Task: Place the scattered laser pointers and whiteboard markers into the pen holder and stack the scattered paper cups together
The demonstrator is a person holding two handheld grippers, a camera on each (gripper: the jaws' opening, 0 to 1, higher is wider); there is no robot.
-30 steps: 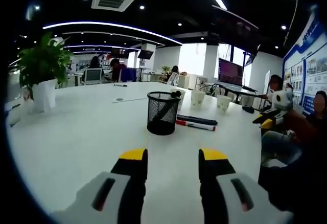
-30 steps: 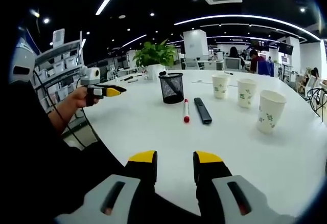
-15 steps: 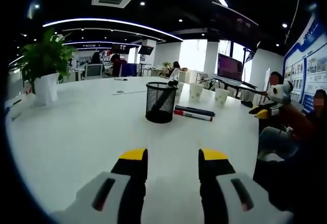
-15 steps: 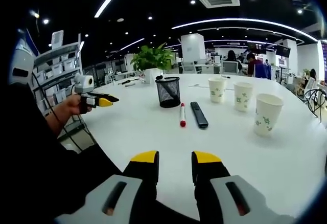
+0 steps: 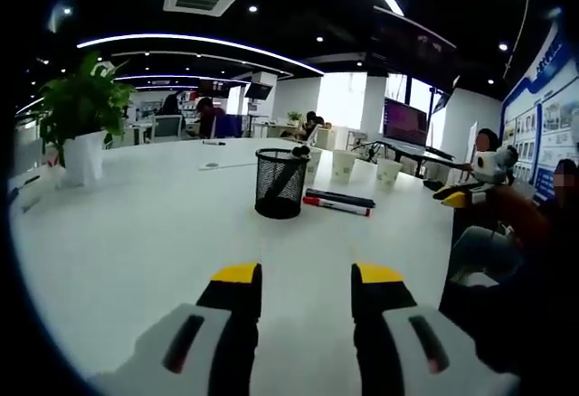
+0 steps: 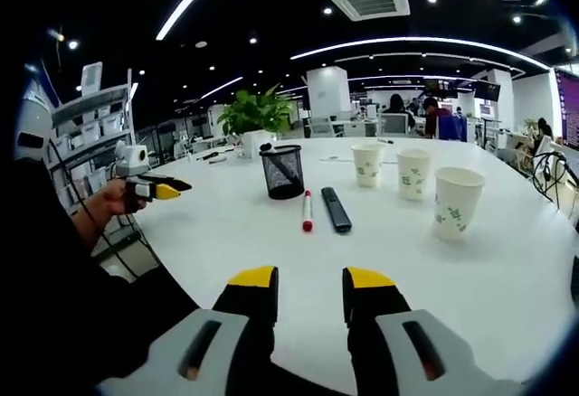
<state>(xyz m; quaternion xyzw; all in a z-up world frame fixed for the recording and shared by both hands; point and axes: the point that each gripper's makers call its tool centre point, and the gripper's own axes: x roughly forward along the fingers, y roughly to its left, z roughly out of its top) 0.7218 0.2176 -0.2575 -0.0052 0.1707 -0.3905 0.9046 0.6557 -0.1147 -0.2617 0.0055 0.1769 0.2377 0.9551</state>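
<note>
A black mesh pen holder (image 5: 280, 183) (image 6: 283, 172) stands mid-table with something dark leaning inside it. Beside it lie a red-capped whiteboard marker (image 5: 336, 206) (image 6: 308, 210) and a black laser pointer (image 5: 340, 198) (image 6: 336, 209). Three paper cups (image 6: 366, 164) (image 6: 413, 174) (image 6: 454, 202) stand apart in a row; the left gripper view shows them behind the holder (image 5: 342, 165). My left gripper (image 5: 308, 278) is open and empty, well short of the holder; it also appears in a hand at the table's edge (image 6: 154, 187). My right gripper (image 6: 309, 280) is open and empty, seen at the far side too (image 5: 460, 197).
The round white table (image 5: 127, 224) carries a potted plant (image 5: 77, 125) (image 6: 253, 123) in a white pot. People sit at desks in the office behind. A shelf unit (image 6: 90, 134) stands off the table's left in the right gripper view.
Both views have shifted slightly as the hands moved; the holder, marker, pointer and cups sit a little farther off. Nothing on the table has moved. Both grippers stay open.
</note>
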